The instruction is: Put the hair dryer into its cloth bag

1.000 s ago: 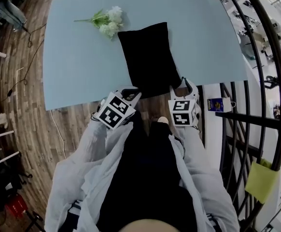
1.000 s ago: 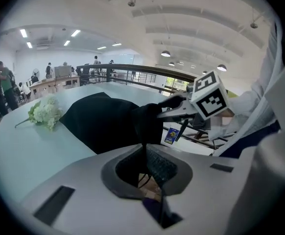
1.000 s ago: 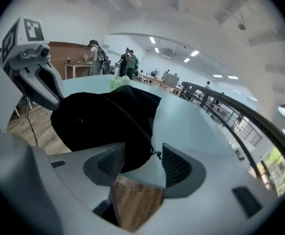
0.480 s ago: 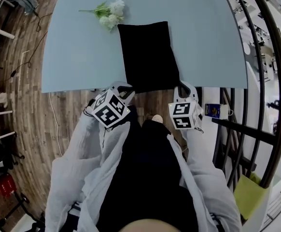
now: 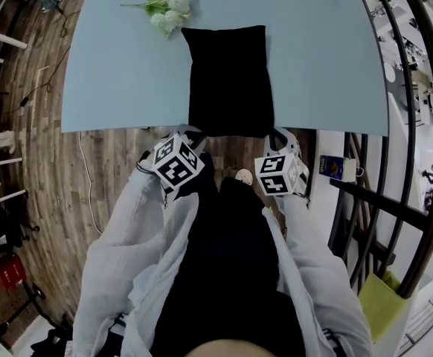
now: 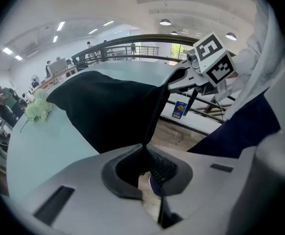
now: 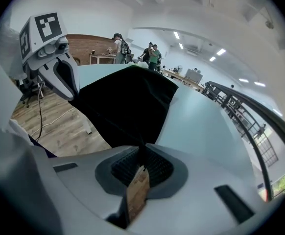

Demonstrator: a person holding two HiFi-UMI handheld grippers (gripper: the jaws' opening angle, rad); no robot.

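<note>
— What is seen around the cloth bag [image 5: 228, 80]?

— White flowers [image 5: 168, 12] are laid just beside its far left corner on the pale blue table [image 5: 112, 65]. A dark railing [image 5: 395, 125] is seen at the right.

— How are the grippers set?

— The left gripper [image 5: 193, 134] is clamped on the bag's near left corner, the right gripper [image 5: 277, 135] on its near right corner. Black cloth is pinched between each pair of jaws.

— How is the bag laid?

— Its long axis is run from the table's near edge toward the far side.
</note>
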